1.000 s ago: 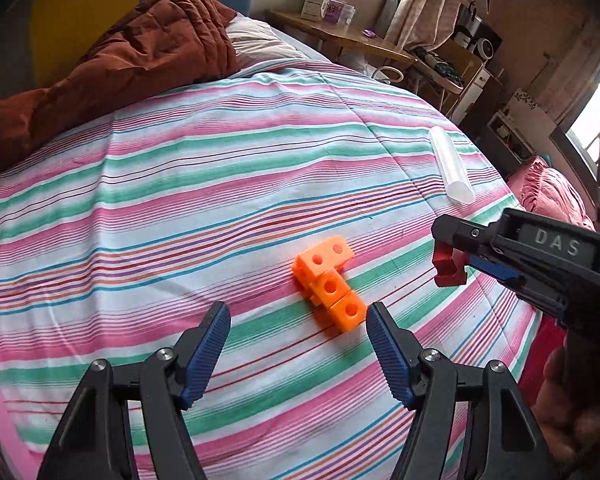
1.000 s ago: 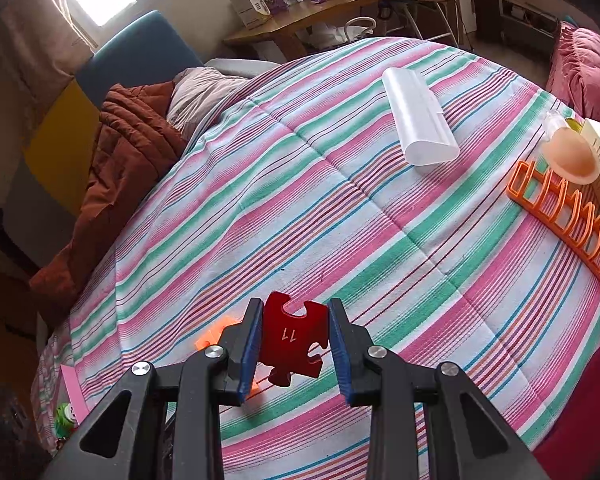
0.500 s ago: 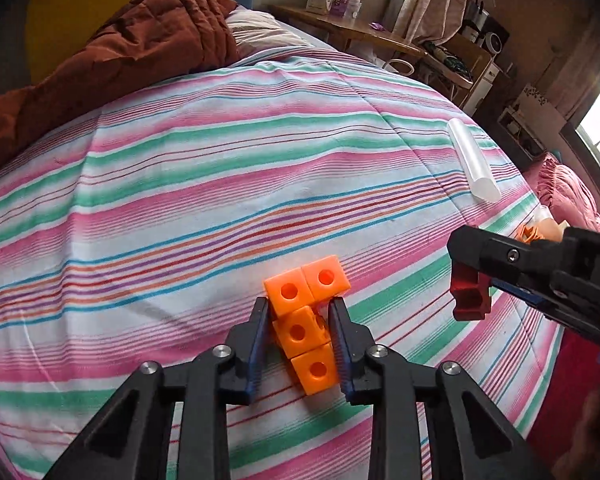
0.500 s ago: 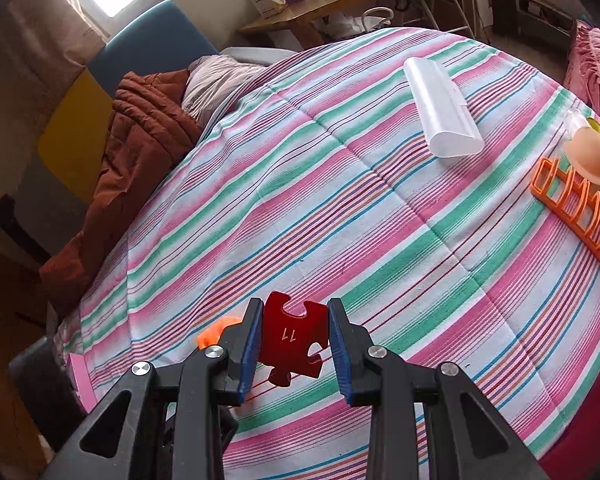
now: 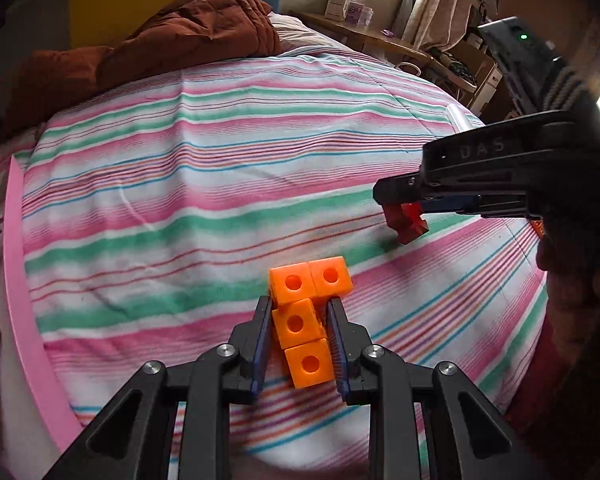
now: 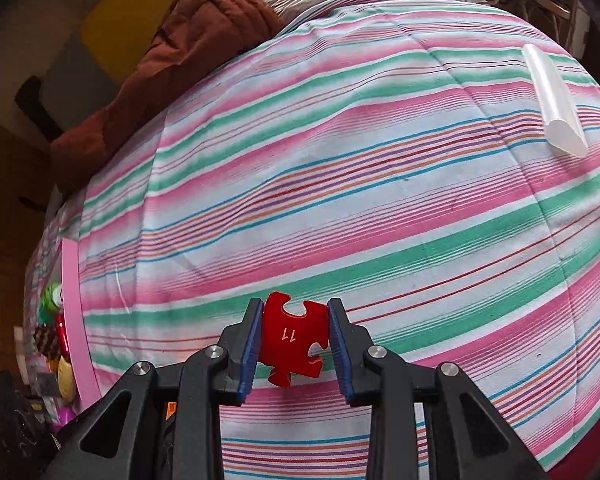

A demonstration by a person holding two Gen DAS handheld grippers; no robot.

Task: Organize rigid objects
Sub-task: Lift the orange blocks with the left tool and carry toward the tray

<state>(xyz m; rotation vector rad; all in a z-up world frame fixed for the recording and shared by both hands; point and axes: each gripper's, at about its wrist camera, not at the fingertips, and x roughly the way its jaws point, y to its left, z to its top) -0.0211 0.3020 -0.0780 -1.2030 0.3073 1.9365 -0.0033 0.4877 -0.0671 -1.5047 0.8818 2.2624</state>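
Two held pieces: orange blocks (image 5: 305,325), red puzzle piece (image 6: 293,337)

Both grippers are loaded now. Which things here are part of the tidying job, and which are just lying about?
In the job:
orange block cluster, in left gripper
red puzzle piece, in right gripper

Lying about:
clear tube
brown blanket
striped bedspread

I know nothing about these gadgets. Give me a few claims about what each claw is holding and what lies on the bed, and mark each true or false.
1. The left claw is shut on the orange cube block. True.
2. The right claw is empty. False: it grips a red puzzle piece.
3. The puzzle piece bears the number 11. True.
4. The striped bedspread is plain blue. False: pink, green and white stripes.
5. A translucent white tube lies on the bedspread. True.
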